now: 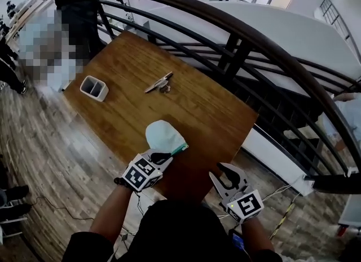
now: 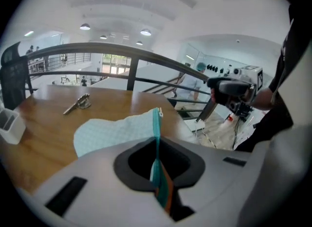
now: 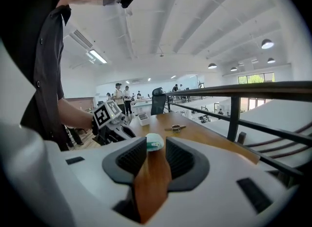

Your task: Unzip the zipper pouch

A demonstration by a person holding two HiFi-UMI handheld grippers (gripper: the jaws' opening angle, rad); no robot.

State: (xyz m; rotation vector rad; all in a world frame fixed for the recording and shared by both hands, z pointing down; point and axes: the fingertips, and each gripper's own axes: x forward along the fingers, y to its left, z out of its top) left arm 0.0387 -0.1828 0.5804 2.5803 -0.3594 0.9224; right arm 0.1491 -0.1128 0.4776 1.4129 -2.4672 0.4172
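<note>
- Your right gripper [image 1: 224,175] is nearest, on the right, with its jaws spread and nothing between them.
- Your left gripper [image 1: 162,156], to its left and apart from it, pinches the teal zipper edge of the pale zipper pouch [image 1: 162,134].
- From those jaws the pouch extends away over the near edge of the wooden table [image 1: 203,109].
- Farther off, a small metal object [image 1: 159,83] lies mid-table, and a white holder [image 1: 94,88] stands far left.
- A black railing [image 1: 242,30] curves beyond.
</note>
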